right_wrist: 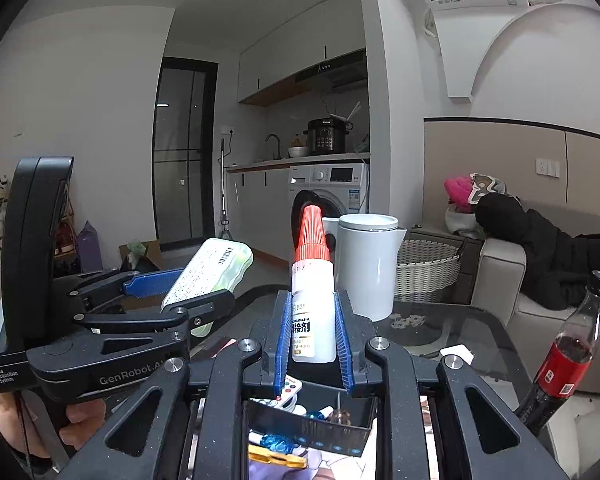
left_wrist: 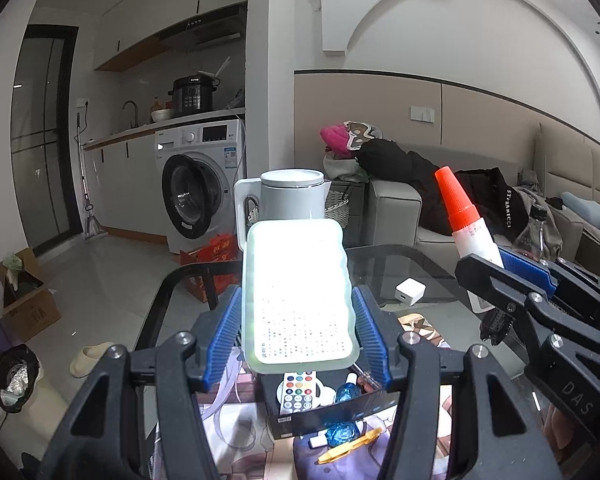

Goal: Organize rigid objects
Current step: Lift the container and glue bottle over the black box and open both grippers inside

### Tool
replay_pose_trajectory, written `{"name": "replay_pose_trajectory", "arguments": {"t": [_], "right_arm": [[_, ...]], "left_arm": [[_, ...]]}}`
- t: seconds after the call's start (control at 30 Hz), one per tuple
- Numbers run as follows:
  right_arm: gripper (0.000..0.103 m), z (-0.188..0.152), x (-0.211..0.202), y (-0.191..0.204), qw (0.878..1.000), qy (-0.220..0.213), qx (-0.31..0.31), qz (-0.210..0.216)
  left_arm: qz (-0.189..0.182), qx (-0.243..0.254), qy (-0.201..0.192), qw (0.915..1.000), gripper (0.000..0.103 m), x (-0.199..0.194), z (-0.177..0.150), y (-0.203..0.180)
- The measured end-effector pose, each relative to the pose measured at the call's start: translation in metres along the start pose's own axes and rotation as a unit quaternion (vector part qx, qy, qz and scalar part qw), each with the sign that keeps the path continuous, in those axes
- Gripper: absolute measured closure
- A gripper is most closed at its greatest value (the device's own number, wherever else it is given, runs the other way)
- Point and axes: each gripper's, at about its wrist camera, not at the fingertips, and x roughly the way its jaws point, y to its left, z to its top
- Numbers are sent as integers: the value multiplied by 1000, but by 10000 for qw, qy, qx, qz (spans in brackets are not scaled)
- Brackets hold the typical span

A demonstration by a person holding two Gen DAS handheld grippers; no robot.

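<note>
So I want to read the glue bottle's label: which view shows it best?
The right wrist view: the glue bottle faces the camera, label readable, between the right gripper pads. The left wrist view shows it side-on, label mostly hidden.

Left gripper (left_wrist: 298,328) clamps a pale green plastic case (left_wrist: 298,296) between its blue pads, held up above the black box (left_wrist: 320,408). Inside the box sit a remote (left_wrist: 298,390) and a blue item. Right of the box, the right gripper (left_wrist: 496,276) grips a glue bottle (left_wrist: 466,224), red cap tilted up. Beyond the box stands a white kettle (left_wrist: 290,196).
</note>
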Motion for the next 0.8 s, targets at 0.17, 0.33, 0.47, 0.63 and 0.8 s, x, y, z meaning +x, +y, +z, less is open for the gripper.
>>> {"name": "replay_pose_trajectory", "arguments": {"t": [0.17, 0.33, 0.47, 0.63, 0.8], "right_arm": [[83, 6, 26, -7, 9997, 54, 174, -188], [83, 11, 52, -14, 9989, 104, 320, -338], [83, 8, 65, -17, 9985, 224, 342, -373], [83, 4, 78, -22, 9981, 383, 354, -336], [83, 2, 87, -28, 9969, 614, 376, -325]], "left_arm": [[-88, -304, -41, 9995, 48, 21, 10, 7], [-9, -542, 9, 9985, 48, 41, 10, 16], [40, -608, 107, 9981, 48, 53, 7, 19], [-67, -615, 451, 9971, 48, 66, 2, 21], [-157, -556, 722, 9957, 48, 74, -1, 17]]}}
